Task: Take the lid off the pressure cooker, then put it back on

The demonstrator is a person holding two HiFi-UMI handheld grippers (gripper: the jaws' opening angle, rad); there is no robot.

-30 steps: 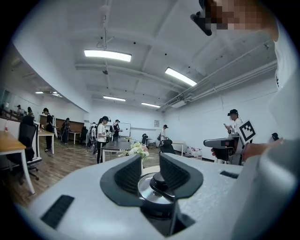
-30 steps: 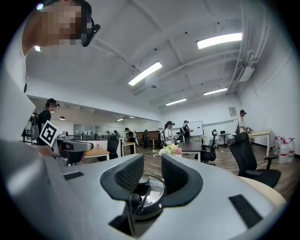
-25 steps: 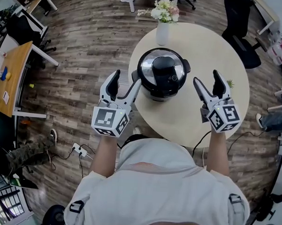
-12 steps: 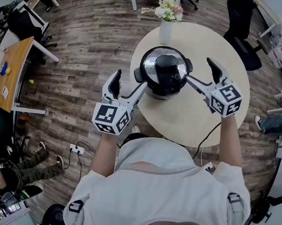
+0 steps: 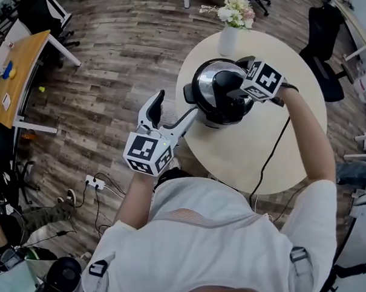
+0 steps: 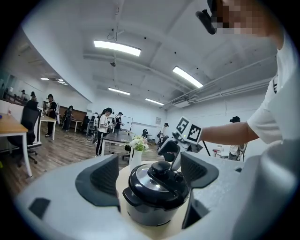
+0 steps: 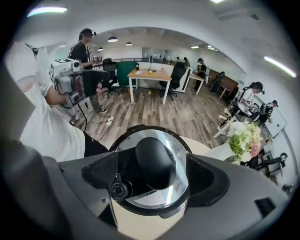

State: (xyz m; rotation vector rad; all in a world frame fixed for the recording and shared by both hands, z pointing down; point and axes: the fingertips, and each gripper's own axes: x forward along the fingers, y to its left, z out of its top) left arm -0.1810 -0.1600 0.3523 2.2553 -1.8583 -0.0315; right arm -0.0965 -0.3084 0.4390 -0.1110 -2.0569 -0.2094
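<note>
A black pressure cooker [image 5: 216,101] with a shiny lid [image 7: 174,187] and a black lid handle [image 7: 153,161] stands on the round table [image 5: 280,146]. My right gripper [image 5: 237,78] hangs over the lid, pointing steeply down. Its jaws have just been opening and stand wide on either side of the handle, and its pads [image 7: 206,180] do not touch the handle. My left gripper [image 5: 175,112] is level at the cooker's left side, just short of it. Its jaws have also just been opening and nothing is between them. The cooker [image 6: 157,192] shows ahead of its pads [image 6: 105,176].
A white vase of flowers [image 5: 232,26] stands on the table behind the cooker. A black power cable [image 5: 268,161] runs across the table's near part and over its edge. A dark chair [image 5: 323,48] stands at the far right. A wooden desk [image 5: 16,74] is at the left.
My right gripper swung from the table's right side to above the lid and tipped downward. The left gripper sank slightly beside the cooker. Both pairs of jaws spread wider.
</note>
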